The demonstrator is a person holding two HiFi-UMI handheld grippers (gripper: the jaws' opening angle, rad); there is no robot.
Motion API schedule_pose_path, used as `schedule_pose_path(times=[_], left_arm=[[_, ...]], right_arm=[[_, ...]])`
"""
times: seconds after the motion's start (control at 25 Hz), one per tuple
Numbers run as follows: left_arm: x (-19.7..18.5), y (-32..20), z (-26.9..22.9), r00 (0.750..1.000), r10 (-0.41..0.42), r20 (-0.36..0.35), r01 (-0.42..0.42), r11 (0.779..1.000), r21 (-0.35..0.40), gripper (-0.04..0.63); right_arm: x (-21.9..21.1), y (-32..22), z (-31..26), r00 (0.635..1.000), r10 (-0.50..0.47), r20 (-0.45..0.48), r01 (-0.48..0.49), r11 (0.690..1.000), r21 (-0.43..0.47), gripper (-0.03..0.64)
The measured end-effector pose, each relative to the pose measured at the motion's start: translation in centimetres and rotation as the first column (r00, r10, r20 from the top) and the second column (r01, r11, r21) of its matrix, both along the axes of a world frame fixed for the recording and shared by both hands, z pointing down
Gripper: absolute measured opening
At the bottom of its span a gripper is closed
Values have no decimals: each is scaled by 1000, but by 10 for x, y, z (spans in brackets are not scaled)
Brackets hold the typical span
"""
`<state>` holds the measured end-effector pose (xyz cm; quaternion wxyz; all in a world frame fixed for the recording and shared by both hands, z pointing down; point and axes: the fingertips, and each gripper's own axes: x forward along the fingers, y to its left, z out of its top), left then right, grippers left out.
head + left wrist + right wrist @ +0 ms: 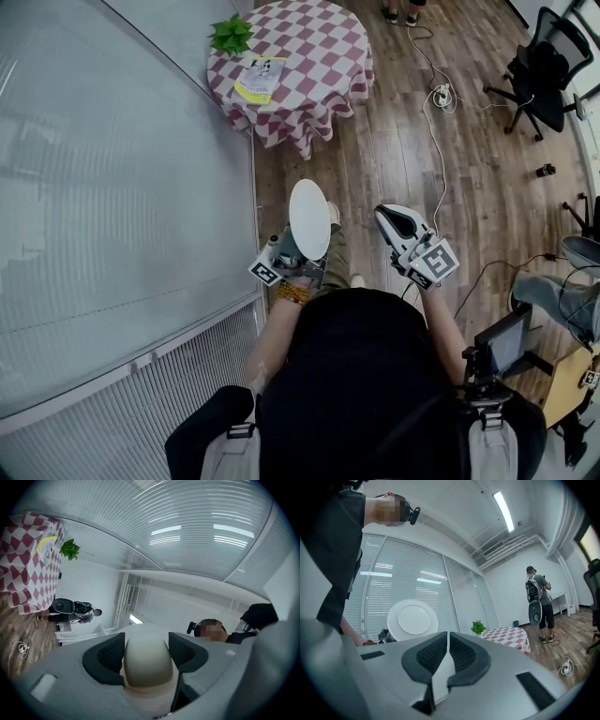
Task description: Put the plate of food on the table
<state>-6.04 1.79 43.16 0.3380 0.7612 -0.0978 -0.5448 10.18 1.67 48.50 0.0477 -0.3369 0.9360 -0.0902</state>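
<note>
head view showed the left gripper [296, 253] holding a white plate [309, 217] up on edge over the wooden floor [469, 178], well apart from the round counter [314, 56] in its red-checked cloth. in the left gripper view its fingers [107, 658] clamped the plate's rim. the right gripper [386, 216] had its fingers [433, 656] pressed together, empty. a potted plant [231, 35] and a yellow booklet [258, 79] sat on the counter.

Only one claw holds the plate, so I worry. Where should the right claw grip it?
Probably the free upper rim of the plate, opposite the left claw, approached from the side of the right claw: it stands on edge, pinched only at its lower rim.
</note>
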Motion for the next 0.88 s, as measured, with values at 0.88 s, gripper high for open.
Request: schedule_pose_path(times=[0.88], left_arm=[[-99,-259,-1,998,9,59,-13,997,70,290]], right_arm=[[-99,-277,-13,987,-114,-111,104,991,-89,13]])
